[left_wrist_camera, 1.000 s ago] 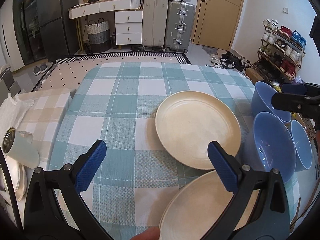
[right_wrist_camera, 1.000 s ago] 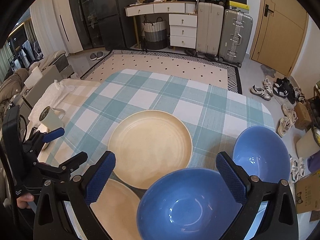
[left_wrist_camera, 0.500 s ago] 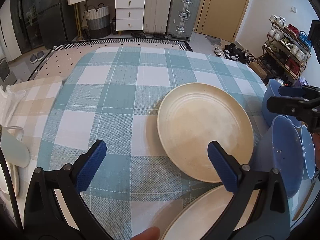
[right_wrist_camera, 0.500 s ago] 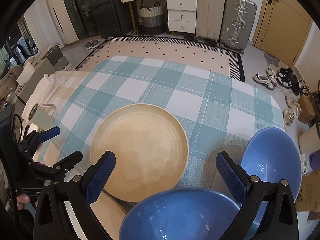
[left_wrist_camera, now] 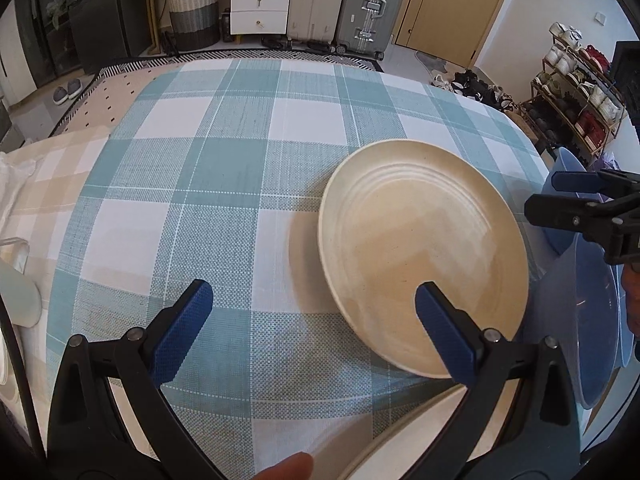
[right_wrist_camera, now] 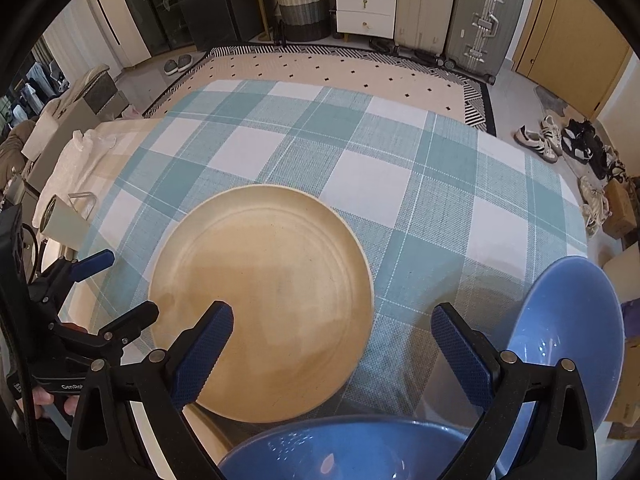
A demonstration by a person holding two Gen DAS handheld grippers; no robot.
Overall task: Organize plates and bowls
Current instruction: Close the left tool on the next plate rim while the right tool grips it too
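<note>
A cream plate (left_wrist_camera: 420,248) (right_wrist_camera: 264,300) lies flat on the teal checked tablecloth (left_wrist_camera: 224,184). A second cream plate (left_wrist_camera: 404,436) shows only its rim at the near edge. My left gripper (left_wrist_camera: 312,320) is open, its right pad over the first plate's near rim. My right gripper (right_wrist_camera: 332,344) is open too, left pad above that plate's near edge. Two blue bowls sit close to it: one directly below (right_wrist_camera: 344,456), one at the right (right_wrist_camera: 568,344). The right gripper (left_wrist_camera: 580,200) also shows at the left view's right edge above the bowls (left_wrist_camera: 596,320).
A pale mug (right_wrist_camera: 60,220) lies on its side on the beige cloth at the table's left. The left gripper (right_wrist_camera: 80,304) and a hand holding it appear low left in the right view. Suitcases, drawers and a shoe rack stand beyond the table.
Both grippers have moved forward and lower over the table. The first cream plate now looks nearer and larger; the near plate and the nearest bowl have slid toward the bottom edges.
</note>
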